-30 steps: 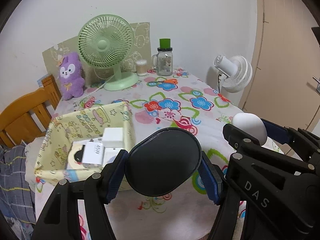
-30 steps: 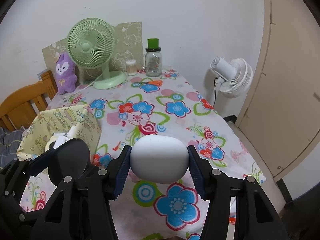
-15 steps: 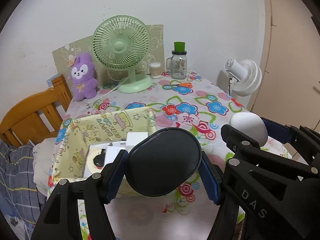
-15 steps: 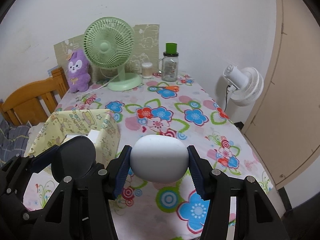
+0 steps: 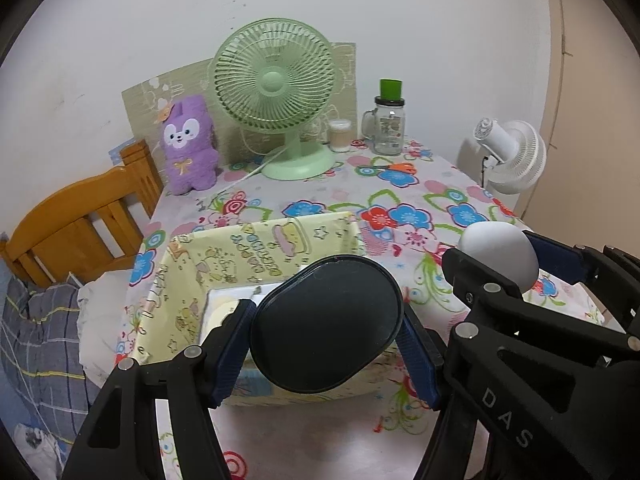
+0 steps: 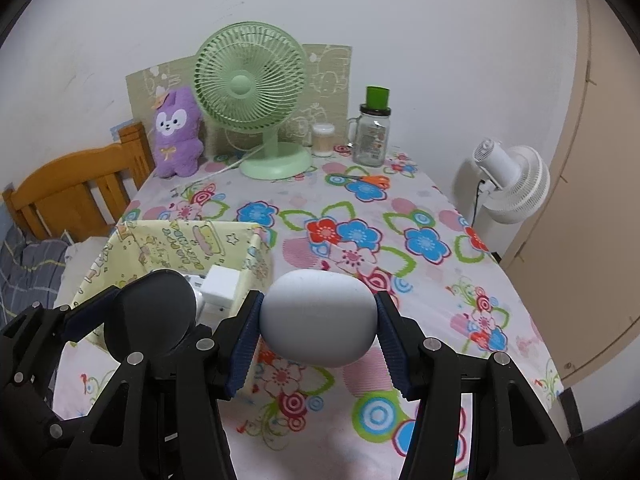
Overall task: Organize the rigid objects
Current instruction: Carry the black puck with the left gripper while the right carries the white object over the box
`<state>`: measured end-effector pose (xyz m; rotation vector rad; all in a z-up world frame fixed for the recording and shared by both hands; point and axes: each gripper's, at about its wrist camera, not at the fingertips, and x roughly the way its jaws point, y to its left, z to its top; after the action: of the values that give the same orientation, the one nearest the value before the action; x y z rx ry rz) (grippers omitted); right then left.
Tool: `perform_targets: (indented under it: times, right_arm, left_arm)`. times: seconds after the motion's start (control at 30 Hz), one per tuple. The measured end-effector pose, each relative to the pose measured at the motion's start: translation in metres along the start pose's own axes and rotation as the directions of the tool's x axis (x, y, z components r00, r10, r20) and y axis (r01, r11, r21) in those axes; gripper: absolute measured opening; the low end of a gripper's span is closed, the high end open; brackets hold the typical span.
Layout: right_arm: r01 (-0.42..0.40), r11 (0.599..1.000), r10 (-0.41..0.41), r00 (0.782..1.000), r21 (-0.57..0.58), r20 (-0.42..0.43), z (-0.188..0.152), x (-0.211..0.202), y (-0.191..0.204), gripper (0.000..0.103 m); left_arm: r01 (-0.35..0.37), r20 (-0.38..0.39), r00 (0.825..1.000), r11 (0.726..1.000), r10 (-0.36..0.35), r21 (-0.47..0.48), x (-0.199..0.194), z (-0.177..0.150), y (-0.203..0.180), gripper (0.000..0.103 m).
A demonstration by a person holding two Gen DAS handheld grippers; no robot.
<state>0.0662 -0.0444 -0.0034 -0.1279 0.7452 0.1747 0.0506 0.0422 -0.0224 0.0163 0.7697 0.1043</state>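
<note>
Two grippers: side by side above the floral tablecloth, both tilted forward and down.
Left gripper: blue pads clamped on a dark oval case, held in the air over the near part of the yellow fabric basket.
Right gripper: pads pressed on a white rounded case, raised above the cloth just right of the basket (not over it).
Basket contents: white charger block; the rest is hidden.
Background: green desk fan, purple plush toy, glass jar.
</note>
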Motion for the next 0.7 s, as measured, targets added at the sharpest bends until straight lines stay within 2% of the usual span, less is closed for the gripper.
perform_targets:
  times: [0.7]
  right_arm:
    - [-0.070,0.996,0.067,0.997,-0.063,-0.044,0.017,0.042,0.049,0.059]
  left_arm:
    - [-0.051,-0.069,0.996,0.998,0.049,-0.031,0.034,0.003,0.045,0.071]
